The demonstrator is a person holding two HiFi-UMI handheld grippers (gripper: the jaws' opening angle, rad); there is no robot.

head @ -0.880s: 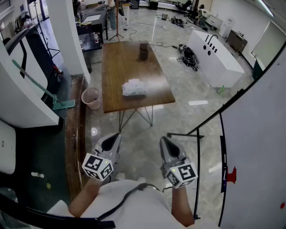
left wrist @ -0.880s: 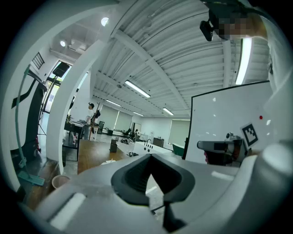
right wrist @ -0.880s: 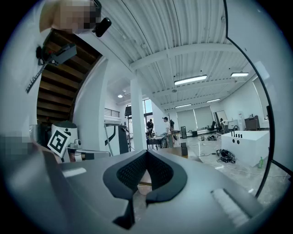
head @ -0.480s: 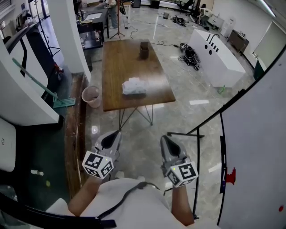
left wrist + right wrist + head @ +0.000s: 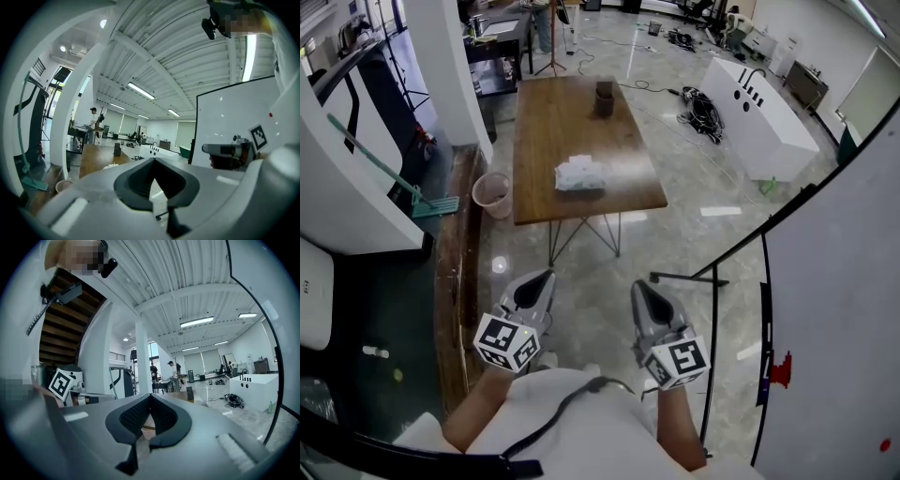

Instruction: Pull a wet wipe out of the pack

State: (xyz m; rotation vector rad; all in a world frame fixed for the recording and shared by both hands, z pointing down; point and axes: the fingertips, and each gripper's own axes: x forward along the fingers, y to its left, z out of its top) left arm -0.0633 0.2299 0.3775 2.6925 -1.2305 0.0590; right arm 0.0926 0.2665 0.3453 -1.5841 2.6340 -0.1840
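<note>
The wet wipe pack point(image 5: 580, 176), a white crumpled-looking packet, lies on the wooden table point(image 5: 544, 131) near its front edge, far ahead of both grippers. The pack also shows small and white in the left gripper view point(image 5: 111, 166). My left gripper point(image 5: 546, 275) and right gripper point(image 5: 636, 285) are held side by side close to my body, over the floor, pointing toward the table. Both stand shut with nothing between their jaws, as the left gripper view point(image 5: 153, 159) and the right gripper view point(image 5: 150, 395) show.
A dark box point(image 5: 604, 98) stands at the table's far end. A pink bin point(image 5: 491, 196) sits left of the table, a green-handled broom point(image 5: 384, 173) further left. A whiteboard on a black stand point(image 5: 825, 281) is at my right, a white cabinet point(image 5: 759, 112) and cables point(image 5: 701, 112) beyond.
The room has slid slightly upward in the head view. Both grippers stay shut in front of my body, the right one a touch further left.
</note>
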